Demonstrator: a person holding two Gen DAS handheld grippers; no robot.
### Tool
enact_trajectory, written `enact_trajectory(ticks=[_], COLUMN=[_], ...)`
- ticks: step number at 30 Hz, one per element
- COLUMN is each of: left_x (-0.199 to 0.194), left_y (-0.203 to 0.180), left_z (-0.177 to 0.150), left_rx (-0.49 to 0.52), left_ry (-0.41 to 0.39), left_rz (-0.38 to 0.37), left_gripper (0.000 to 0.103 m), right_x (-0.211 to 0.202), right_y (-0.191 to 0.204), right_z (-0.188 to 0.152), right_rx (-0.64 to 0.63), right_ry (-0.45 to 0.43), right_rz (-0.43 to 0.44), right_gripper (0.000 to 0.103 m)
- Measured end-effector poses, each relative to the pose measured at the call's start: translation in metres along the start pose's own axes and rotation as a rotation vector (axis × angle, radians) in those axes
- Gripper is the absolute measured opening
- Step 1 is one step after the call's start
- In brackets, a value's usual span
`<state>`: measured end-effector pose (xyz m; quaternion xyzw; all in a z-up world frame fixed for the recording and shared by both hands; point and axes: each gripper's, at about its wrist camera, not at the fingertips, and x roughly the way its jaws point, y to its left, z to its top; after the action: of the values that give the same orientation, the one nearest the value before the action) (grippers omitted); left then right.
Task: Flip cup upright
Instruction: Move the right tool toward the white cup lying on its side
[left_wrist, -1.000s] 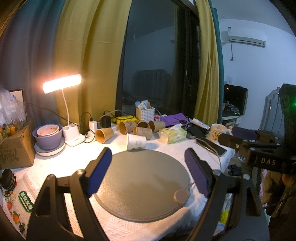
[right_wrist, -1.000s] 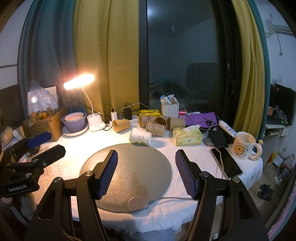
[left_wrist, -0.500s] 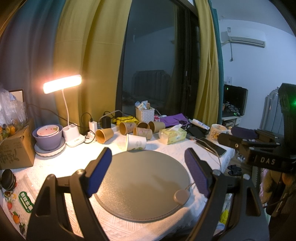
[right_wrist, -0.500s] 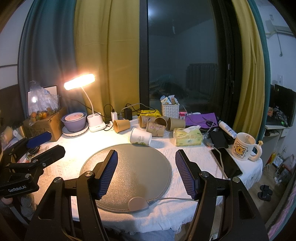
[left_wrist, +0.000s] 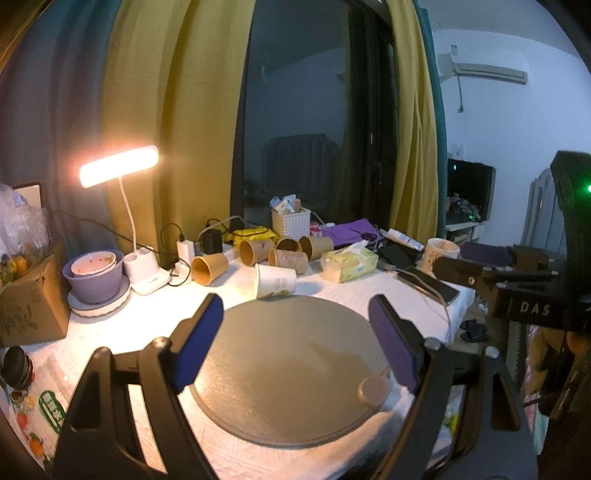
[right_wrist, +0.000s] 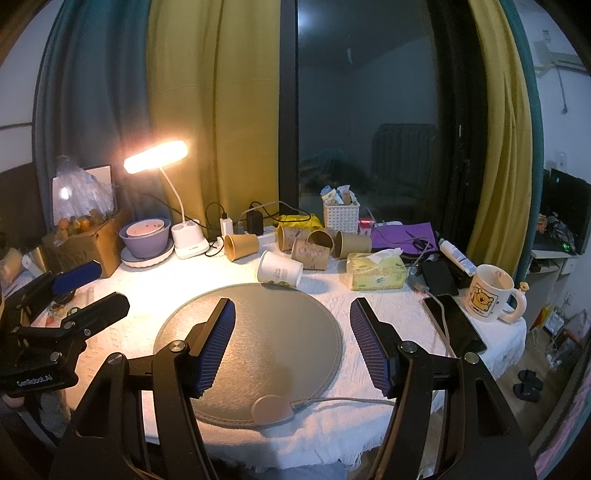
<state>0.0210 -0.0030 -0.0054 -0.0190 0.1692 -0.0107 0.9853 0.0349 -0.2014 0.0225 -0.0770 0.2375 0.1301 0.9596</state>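
Observation:
A white paper cup (left_wrist: 275, 280) lies on its side at the far edge of the round grey mat (left_wrist: 295, 365); it also shows in the right wrist view (right_wrist: 279, 272). Several brown paper cups (right_wrist: 314, 245) lie on their sides behind it. My left gripper (left_wrist: 295, 343) is open and empty above the mat's near half. My right gripper (right_wrist: 291, 341) is open and empty above the mat (right_wrist: 255, 347). Each gripper shows at the edge of the other's view: the left gripper (right_wrist: 74, 295) and the right gripper (left_wrist: 491, 266).
A lit desk lamp (right_wrist: 157, 157), a purple bowl (right_wrist: 146, 238), a cardboard box (right_wrist: 86, 243), a tissue pack (right_wrist: 375, 271), a white basket (right_wrist: 340, 216), a mug (right_wrist: 489, 293) and a phone (right_wrist: 452, 323) ring the mat. A cable and round controller (right_wrist: 271, 408) lie at the mat's near edge.

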Motion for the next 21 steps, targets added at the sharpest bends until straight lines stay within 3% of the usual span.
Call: enact_trajectory(ticks=[21], left_x=[0.117], left_y=[-0.001], left_z=[0.017], left_rx=[0.235], left_ry=[0.135], left_rz=[-0.015], left_gripper=[0.082], right_x=[0.102], right_y=[-0.038], right_z=[0.018], right_rx=[0.012], right_ry=[0.096], right_rz=[-0.001], right_gripper=[0.068])
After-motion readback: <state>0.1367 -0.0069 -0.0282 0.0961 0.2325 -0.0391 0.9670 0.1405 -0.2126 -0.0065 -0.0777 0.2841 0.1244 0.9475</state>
